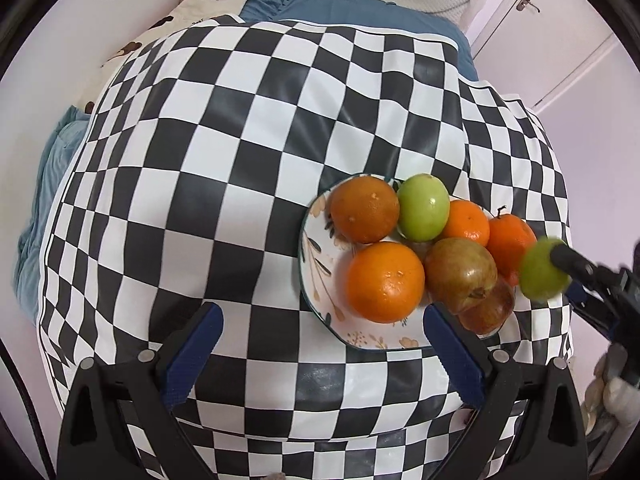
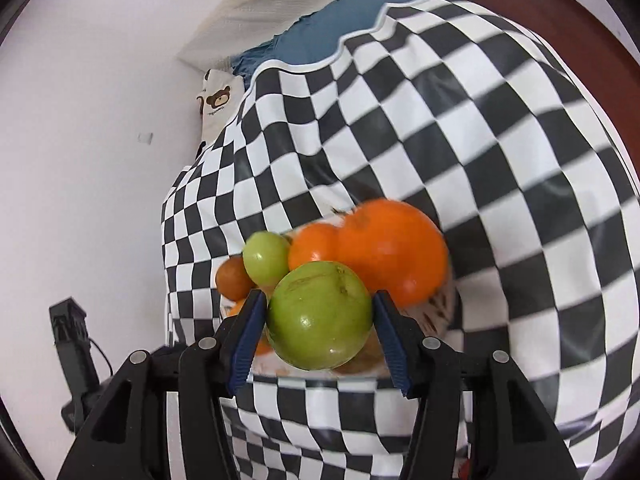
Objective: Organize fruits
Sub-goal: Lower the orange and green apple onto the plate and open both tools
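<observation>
Clearly the right gripper [image 2: 320,316] clamps a green apple [image 2: 319,316] over the plate's [image 1: 316,240] crowded four-o'clock edge; released there, it may roll off. Left gripper [image 1: 320,356] gapes empty.

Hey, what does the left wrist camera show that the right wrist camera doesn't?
Only the left wrist view shows the open left gripper, the reddish apples and a cabinet door. Only the right wrist view shows both blue pads of the right gripper clamping the held green fruit. Both show that fruit, the plate piled with oranges, another green fruit, and the checkered cloth.
</observation>
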Action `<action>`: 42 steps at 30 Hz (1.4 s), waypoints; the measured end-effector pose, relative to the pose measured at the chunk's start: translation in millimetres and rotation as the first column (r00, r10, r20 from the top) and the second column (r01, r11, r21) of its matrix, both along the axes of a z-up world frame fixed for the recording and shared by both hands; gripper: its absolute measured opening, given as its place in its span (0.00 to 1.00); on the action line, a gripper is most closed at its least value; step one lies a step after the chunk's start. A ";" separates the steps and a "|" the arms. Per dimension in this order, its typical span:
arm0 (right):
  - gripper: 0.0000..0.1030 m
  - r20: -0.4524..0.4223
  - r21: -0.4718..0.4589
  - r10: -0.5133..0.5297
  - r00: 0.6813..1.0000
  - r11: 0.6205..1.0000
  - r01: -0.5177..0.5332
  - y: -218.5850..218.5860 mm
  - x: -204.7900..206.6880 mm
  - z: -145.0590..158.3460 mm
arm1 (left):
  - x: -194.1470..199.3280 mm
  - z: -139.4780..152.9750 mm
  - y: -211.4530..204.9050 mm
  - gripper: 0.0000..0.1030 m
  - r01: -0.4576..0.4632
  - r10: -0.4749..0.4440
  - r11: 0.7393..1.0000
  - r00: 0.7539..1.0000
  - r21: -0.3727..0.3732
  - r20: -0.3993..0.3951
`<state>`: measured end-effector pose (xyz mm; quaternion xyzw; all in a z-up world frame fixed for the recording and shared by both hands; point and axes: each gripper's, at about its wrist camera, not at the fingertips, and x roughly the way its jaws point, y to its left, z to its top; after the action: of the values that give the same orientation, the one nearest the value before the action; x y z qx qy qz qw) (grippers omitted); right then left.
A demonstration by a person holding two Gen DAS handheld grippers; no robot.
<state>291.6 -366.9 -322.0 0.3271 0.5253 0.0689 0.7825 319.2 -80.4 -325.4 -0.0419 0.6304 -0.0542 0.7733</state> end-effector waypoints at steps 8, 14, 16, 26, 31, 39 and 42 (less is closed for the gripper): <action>0.56 -0.068 0.044 -0.024 0.997 0.999 0.027 6.2 12.0 -20.6 | -2.4 1.8 -9.2 1.00 0.032 -0.032 0.999 0.999 -0.002 0.003; 0.56 -0.041 0.117 -0.037 0.998 0.992 0.041 8.8 -5.4 -18.6 | -4.9 0.2 -7.9 1.00 0.037 -0.037 0.999 0.999 0.003 0.000; 0.56 -0.030 0.121 -0.025 0.999 0.992 0.029 16.7 -16.6 -14.2 | -7.3 -2.1 -6.8 1.00 0.037 -0.037 0.999 0.999 0.016 0.000; 0.56 0.049 -0.029 0.095 0.994 0.995 -0.093 98.0 -39.7 -16.7 | -17.6 -23.9 17.9 1.00 -0.006 0.008 0.997 1.000 0.075 -0.028; 0.56 0.099 -0.288 0.223 0.970 0.939 -0.187 137.7 -36.8 -16.2 | -20.1 -28.9 33.3 1.00 -0.033 0.036 0.995 0.999 0.092 -0.035; 0.56 0.106 -0.324 0.198 0.975 0.934 -0.154 144.6 -42.8 -25.8 | -26.1 -37.0 42.8 1.00 -0.043 0.048 0.996 0.997 0.082 -0.061; 0.71 0.096 -0.266 0.129 0.987 0.959 -0.100 133.7 -37.4 -29.3 | -25.7 -37.4 42.7 1.00 -0.042 0.047 0.996 0.997 0.079 -0.063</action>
<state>254.2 -233.2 -351.3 0.1863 0.5030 0.0631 0.8416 293.6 -37.6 -362.7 -0.0275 0.6556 -0.0112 0.7546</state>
